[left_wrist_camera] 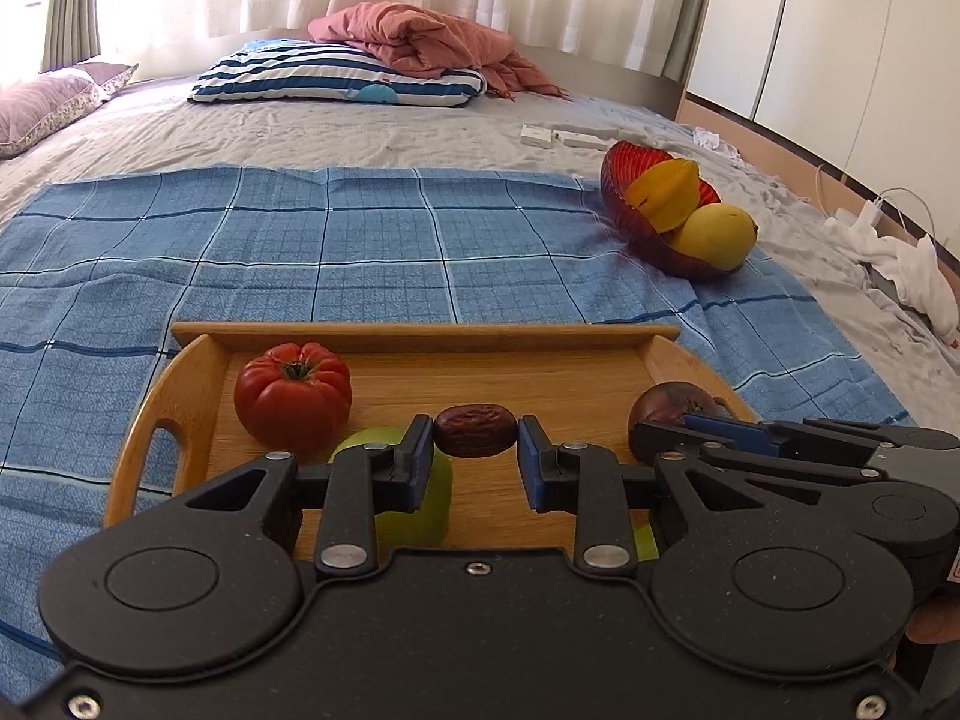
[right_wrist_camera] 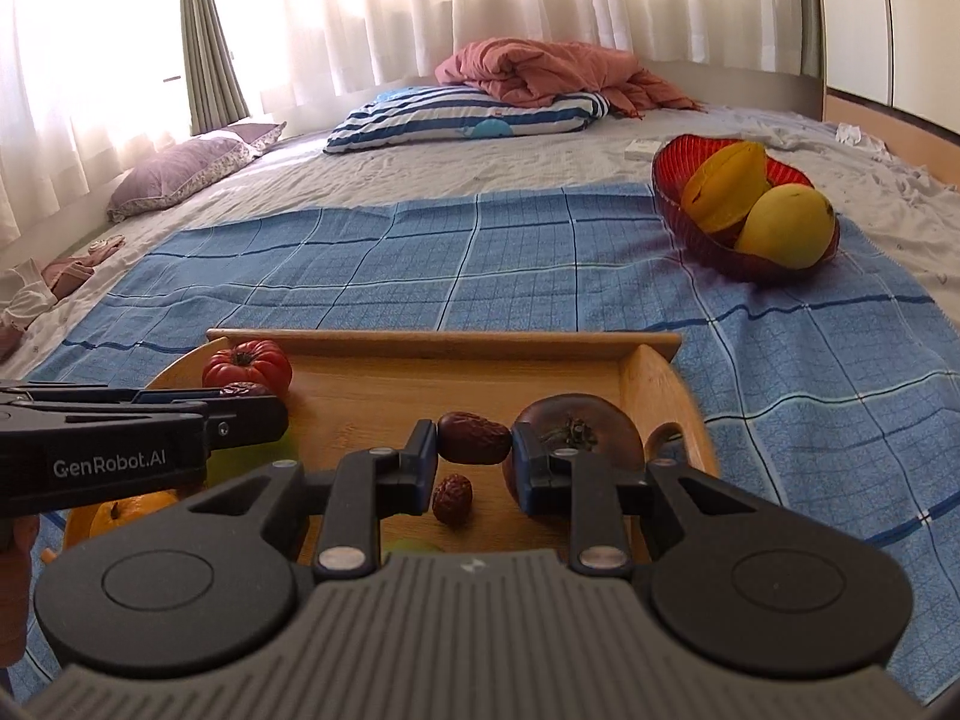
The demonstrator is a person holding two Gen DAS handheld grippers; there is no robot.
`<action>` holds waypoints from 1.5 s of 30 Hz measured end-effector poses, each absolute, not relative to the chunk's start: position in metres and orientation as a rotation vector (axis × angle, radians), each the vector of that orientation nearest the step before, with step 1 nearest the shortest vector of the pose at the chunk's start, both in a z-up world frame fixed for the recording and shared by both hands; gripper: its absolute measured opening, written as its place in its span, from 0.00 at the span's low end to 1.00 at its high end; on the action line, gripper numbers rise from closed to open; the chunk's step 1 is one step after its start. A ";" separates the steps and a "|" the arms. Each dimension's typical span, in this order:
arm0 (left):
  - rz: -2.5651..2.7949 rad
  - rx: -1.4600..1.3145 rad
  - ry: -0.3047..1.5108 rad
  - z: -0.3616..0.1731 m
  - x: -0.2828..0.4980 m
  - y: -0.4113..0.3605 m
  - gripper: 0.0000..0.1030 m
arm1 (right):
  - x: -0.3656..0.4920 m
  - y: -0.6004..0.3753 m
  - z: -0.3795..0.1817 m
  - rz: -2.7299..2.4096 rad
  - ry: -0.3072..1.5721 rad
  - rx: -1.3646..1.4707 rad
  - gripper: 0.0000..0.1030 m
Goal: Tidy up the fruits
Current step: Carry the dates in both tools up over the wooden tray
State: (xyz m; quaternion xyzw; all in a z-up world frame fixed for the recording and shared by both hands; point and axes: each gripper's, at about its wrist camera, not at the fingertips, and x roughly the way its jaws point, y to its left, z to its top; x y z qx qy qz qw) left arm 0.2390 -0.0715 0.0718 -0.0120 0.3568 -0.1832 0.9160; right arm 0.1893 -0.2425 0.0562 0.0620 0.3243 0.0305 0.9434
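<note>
Pinching a wrinkled red date (left_wrist_camera: 476, 430), the left claw (left_wrist_camera: 476, 450) hangs over the wooden tray (left_wrist_camera: 420, 337) on the blue checked cloth (left_wrist_camera: 300, 240) spread over the bed (left_wrist_camera: 360, 126). Right claw (right_wrist_camera: 474, 450) pinches a second date (right_wrist_camera: 474, 438) the same way. A third date (right_wrist_camera: 452, 499) lies loose on the tray under it. Tomato (left_wrist_camera: 292, 399) sits at the tray's far left, green apple (left_wrist_camera: 420, 516) near it, dark round fruit (right_wrist_camera: 585, 438) at the right, an orange (right_wrist_camera: 129, 510) near left. Red bowl (right_wrist_camera: 678, 204) on the cloth's far right corner holds a starfruit (right_wrist_camera: 720, 186) and mango (right_wrist_camera: 786, 225).
</note>
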 end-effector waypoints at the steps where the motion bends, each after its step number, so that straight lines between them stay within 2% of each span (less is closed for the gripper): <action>1: -0.372 -0.028 0.744 0.072 0.245 -0.074 0.28 | 0.193 -0.244 0.055 0.071 0.675 0.135 0.31; 11: -0.340 -0.002 0.880 0.057 0.296 -0.091 0.28 | 0.222 -0.238 0.051 0.114 0.734 0.102 0.31; 45: -0.287 0.088 0.888 0.038 0.311 -0.101 0.28 | 0.227 -0.207 0.023 0.153 0.791 -0.072 0.34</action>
